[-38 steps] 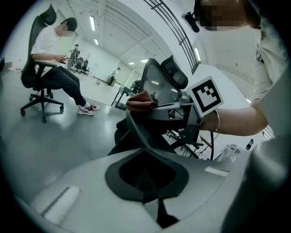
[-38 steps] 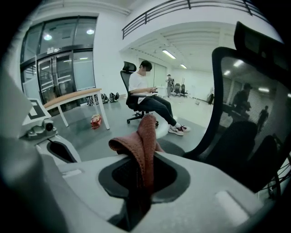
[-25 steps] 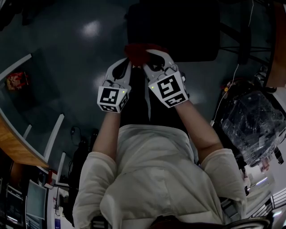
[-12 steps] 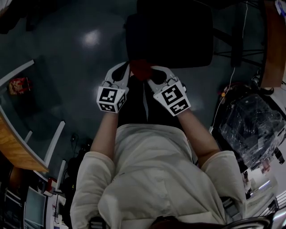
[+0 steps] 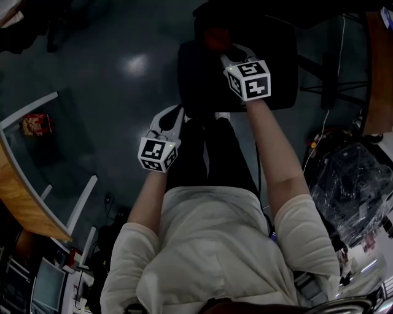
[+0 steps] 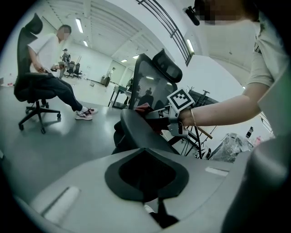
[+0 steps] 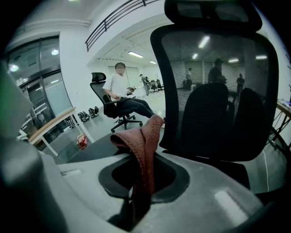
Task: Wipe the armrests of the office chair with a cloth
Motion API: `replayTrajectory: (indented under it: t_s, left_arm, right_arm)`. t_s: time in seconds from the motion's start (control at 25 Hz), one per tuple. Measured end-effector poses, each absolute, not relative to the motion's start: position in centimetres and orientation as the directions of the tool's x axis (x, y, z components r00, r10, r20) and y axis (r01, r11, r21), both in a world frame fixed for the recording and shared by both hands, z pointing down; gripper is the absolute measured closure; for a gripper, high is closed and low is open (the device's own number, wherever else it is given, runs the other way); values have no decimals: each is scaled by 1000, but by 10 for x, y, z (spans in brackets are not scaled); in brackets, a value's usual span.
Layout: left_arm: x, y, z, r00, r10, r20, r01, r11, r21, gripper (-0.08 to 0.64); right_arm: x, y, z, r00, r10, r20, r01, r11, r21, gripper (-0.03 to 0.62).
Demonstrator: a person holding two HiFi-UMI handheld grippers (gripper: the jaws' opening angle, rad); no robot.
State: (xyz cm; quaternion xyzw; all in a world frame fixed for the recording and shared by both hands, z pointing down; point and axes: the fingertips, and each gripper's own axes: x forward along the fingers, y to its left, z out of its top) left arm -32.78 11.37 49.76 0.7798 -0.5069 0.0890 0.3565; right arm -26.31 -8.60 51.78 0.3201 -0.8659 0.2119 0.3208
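A black office chair (image 5: 239, 86) stands in front of me, with a mesh backrest (image 7: 213, 91) and a headrest (image 7: 213, 13). My right gripper (image 5: 232, 54) reaches over the seat toward the backrest, shut on a red cloth (image 7: 143, 145) that stands up folded between its jaws. In the head view the cloth (image 5: 216, 38) shows just beyond that gripper. My left gripper (image 5: 174, 116) hangs back at the seat's front left corner, jaws together and empty. From the left gripper view, a dark curved part of the chair (image 6: 136, 132) leads up to the right gripper (image 6: 157, 113). No armrest is clearly seen.
A person sits on another office chair (image 6: 38, 86) across the grey floor. A wooden desk (image 5: 24, 196) runs along the left, with a red packet (image 5: 34, 124) on the floor nearby. A plastic-wrapped bundle (image 5: 353, 184) and cables lie at the right.
The right gripper has carried the red cloth away from the left gripper, forward over the seat toward the backrest. The left gripper has stayed near the seat's front edge.
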Motion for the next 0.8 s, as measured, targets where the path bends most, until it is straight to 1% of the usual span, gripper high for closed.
replayTrajectory:
  t_s: [0.24, 0.52, 0.64, 0.8]
  left_arm:
    - [-327, 112, 498, 457, -719, 524, -864, -217, 455, 554]
    - [-328, 114, 499, 441, -710, 549, -873, -196, 448, 554]
    - [-329, 111, 499, 431, -719, 544, -871, -175, 458, 554]
    - [-329, 111, 502, 427, -714, 556, -867, -148, 476, 554]
  right_arm:
    - [-281, -58, 525, -660, -291, 692, -560, 805, -196, 548]
    - [-274, 0, 514, -737, -149, 660, -449, 837, -312, 548]
    - [-267, 26, 509, -750, -129, 649, -436, 834, -338, 548]
    - [-258, 70, 507, -742, -131, 658, -457, 817, -352, 548]
